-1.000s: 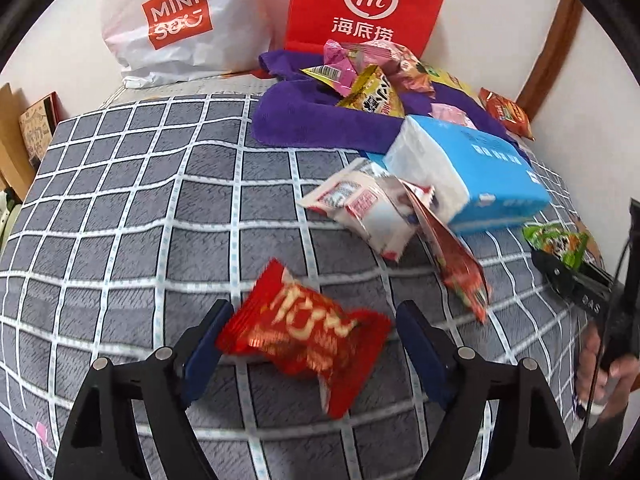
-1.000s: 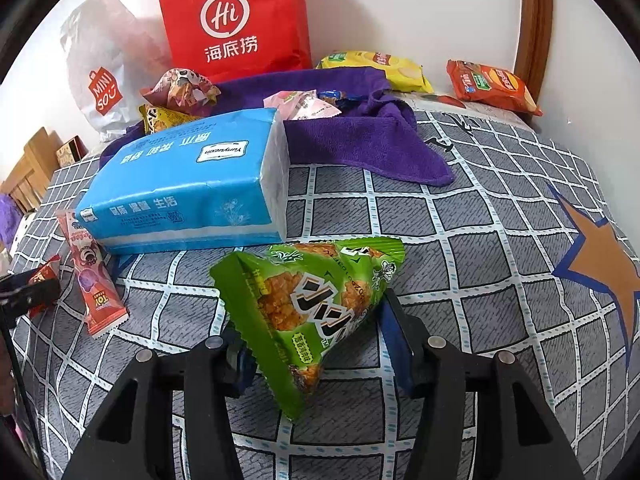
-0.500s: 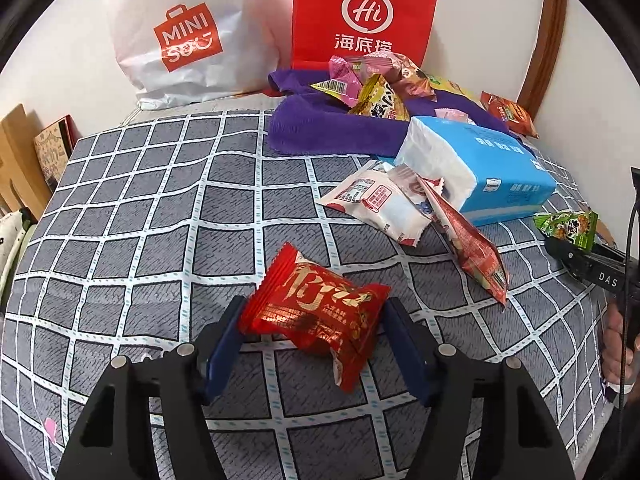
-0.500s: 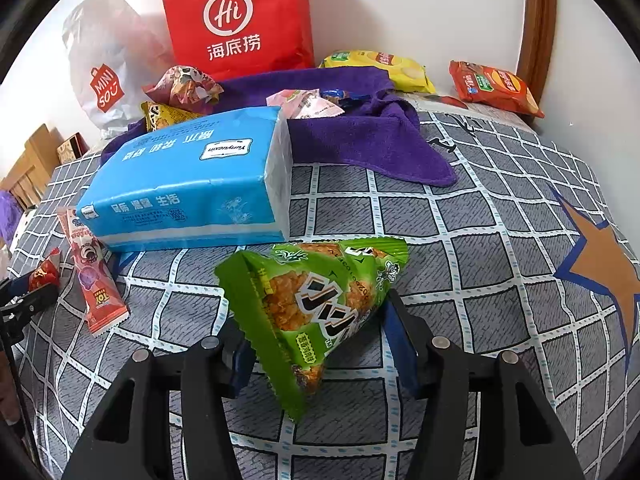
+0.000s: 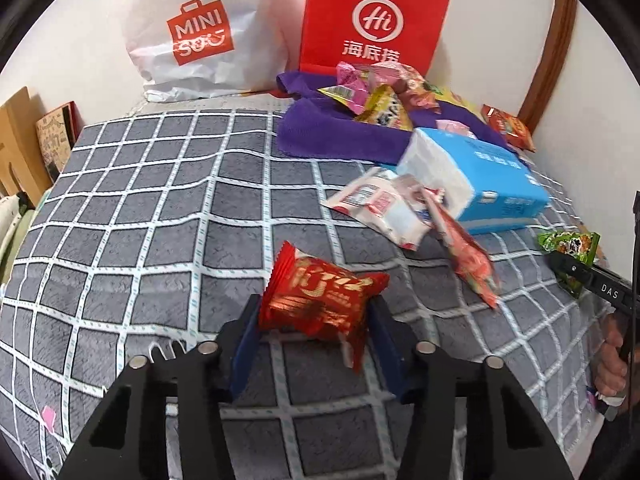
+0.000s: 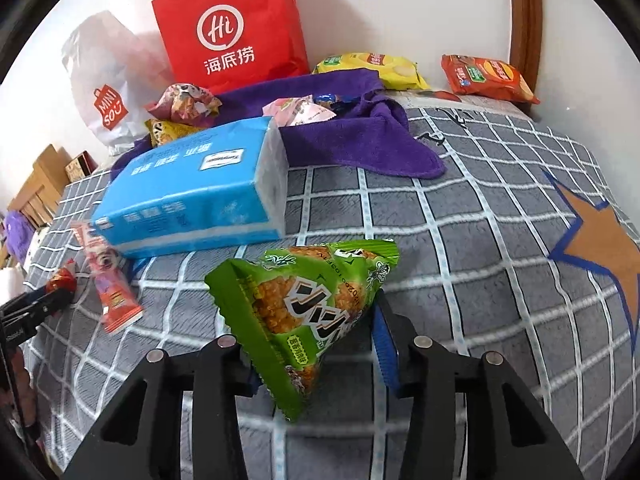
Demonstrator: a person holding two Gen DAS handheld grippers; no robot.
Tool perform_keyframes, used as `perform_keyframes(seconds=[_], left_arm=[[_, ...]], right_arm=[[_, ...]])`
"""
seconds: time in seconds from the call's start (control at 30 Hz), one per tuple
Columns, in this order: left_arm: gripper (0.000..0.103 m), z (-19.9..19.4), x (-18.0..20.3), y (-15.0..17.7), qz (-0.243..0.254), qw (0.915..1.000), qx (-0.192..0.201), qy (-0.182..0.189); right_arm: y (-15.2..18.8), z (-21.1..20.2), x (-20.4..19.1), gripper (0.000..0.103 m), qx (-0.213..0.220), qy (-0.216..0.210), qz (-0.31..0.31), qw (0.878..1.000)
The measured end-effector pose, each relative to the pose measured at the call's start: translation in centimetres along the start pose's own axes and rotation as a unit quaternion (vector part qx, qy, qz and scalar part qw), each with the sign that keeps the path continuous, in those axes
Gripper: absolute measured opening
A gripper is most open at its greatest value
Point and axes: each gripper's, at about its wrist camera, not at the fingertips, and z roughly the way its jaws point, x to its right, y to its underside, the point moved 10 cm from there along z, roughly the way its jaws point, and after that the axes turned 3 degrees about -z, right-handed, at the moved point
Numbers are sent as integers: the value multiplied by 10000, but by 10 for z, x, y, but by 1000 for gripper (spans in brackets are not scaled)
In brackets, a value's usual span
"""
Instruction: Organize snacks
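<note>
The left gripper (image 5: 314, 318) was closing on a red snack pack (image 5: 320, 298). Both blue pads touched the pack's sides, so it was held. The pack sat low over the grey checked bed cover (image 5: 160, 220). To the left of it the cover was bare and wide, all the way to the bed's edge, where a brown box (image 5: 16, 140) stood.

The right gripper (image 6: 312, 344) was closing too. It held a green snack pack (image 6: 304, 304) between its pads, and the pack's top corner stuck up. To the right of it the cover was bare as far as an orange star with a blue rim (image 6: 600, 236).

Just behind the green pack lay one blue tissue pack (image 6: 192, 192). One long red-and-pink stick pack (image 6: 108, 280) lay at its left end. One white and red snack pack (image 5: 380, 208) lay next to that.

Farther back was one purple towel (image 6: 360, 144) with a small heap of snacks on it; I could not count them all. One yellow chip bag (image 6: 372, 68) and one orange chip bag (image 6: 488, 78) lay past the towel.

Two shopping bags stood against the back wall: one red paper bag (image 5: 372, 20) and one white plastic bag (image 5: 200, 32). A brown wooden post (image 6: 524, 20) stood in the right corner by the wall.
</note>
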Motion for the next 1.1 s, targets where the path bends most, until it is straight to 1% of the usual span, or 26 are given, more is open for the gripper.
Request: perform_keyframes(seconds=[0.1,0.2,0.3,0.43,0.53,0.6,0.7,0.83,1.0,1.1], left_arm=[[45,-9,8,1,45,9999,-22,146],[45,-18,13,0,98,9999,-11,116],[45,-31,22,-4,54,9994,-17,332],[45,-51,40,-16,223,9987,88,453],[45,-61,54,-30,325,9980,166,511],[45,-66,63,-41,338,9971,191,653],[45,-70,73,-55,333,9960,208,801],[45,-69,84,-78,334,9950,226,909],[45,-65,92,-97,349,9949,242,910],[45,-62,96,-102,316,9947,192,954]], right_arm=[[1,-19,-10,44,102,-257,94,9996],[0,-40,-19,44,243,-218,9,9995],[0,-57,-28,44,314,-317,18,9990],[-8,-74,-38,44,396,-443,19,9982],[-18,-84,-44,44,473,-407,-92,9980],[-26,-91,-48,44,543,-376,-179,9977],[-38,-98,-53,44,624,-379,-262,9970],[-59,-100,-60,44,695,-362,-397,9961],[-81,-98,-65,44,766,-316,-477,9954],[-91,-96,-65,44,794,-319,-472,9952]])
